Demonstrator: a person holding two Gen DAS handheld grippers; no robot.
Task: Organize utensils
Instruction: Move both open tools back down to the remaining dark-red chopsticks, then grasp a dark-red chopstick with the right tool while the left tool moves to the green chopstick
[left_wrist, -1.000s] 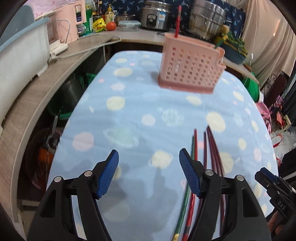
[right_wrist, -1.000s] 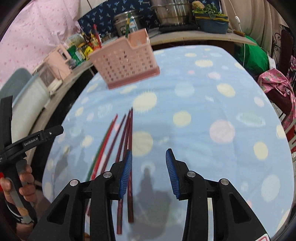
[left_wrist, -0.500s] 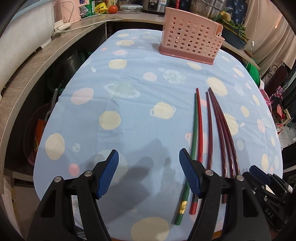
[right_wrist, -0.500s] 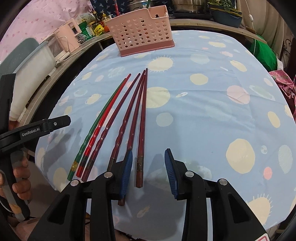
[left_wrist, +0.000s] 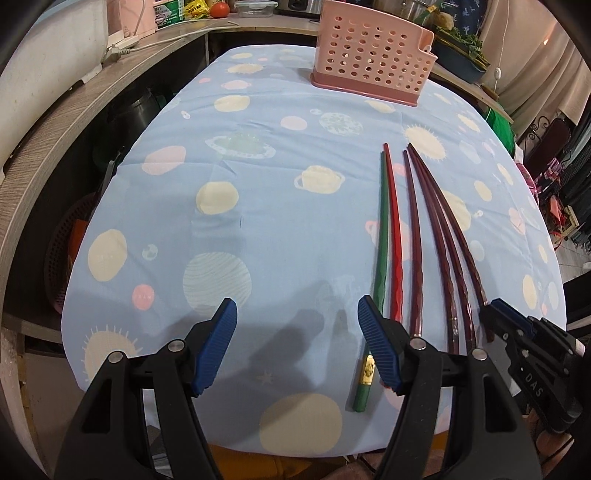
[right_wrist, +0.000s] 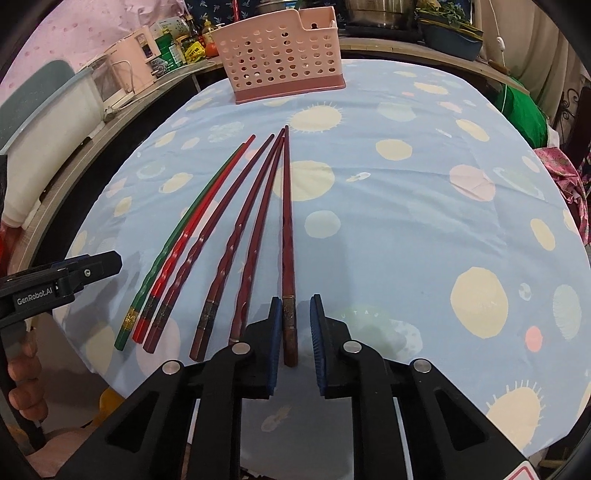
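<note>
My right claw (right_wrist: 293, 334) is spread around the near end of the rightmost dark red chopstick (right_wrist: 287, 236), not pinching it. My left claw (left_wrist: 295, 345) gapes wide. The pink basket (right_wrist: 280, 55) stands at the counter's (right_wrist: 406, 221) far end.

Planet-print tablecloth (left_wrist: 258, 206), wooden counter (left_wrist: 74, 110), curtain (left_wrist: 535, 48)
</note>
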